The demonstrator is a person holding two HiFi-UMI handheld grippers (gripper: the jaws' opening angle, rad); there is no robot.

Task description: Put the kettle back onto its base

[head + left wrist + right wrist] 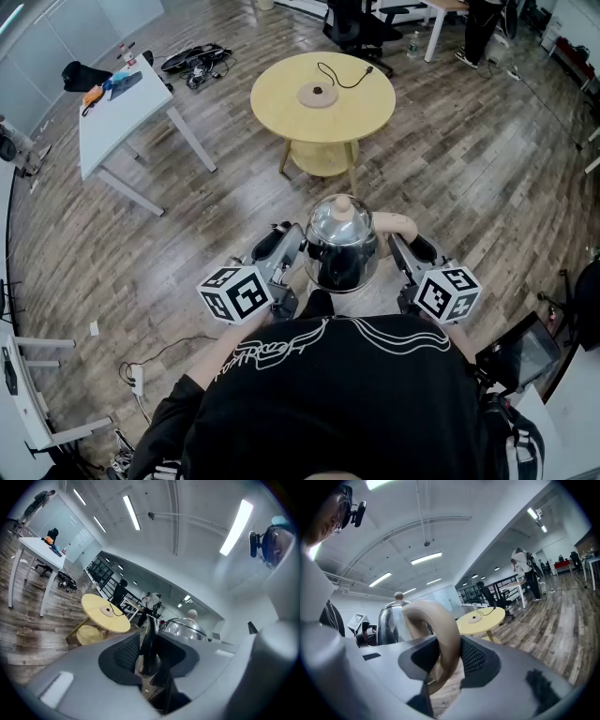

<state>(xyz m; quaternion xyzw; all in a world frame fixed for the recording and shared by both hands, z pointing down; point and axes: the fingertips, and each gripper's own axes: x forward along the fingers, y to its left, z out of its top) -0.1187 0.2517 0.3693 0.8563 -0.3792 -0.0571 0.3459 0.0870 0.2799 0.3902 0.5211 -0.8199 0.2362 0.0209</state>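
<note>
A polished steel kettle (340,246) with a beige lid knob hangs in the air in front of my chest, held between both grippers. My left gripper (295,246) is shut on its dark spout (149,641), which stands between the pads. My right gripper (398,246) is shut on the curved beige handle (440,630). The kettle's round base (318,95), with a black cord, lies on the round yellow table (272,117) a few steps ahead. In the gripper views the table (105,616) (480,619) shows beyond the jaws.
A white desk (122,108) with small items stands at the left. A power strip (136,378) and its cable lie on the wood floor near my left side. Office chairs and a standing person (483,23) are behind the yellow table.
</note>
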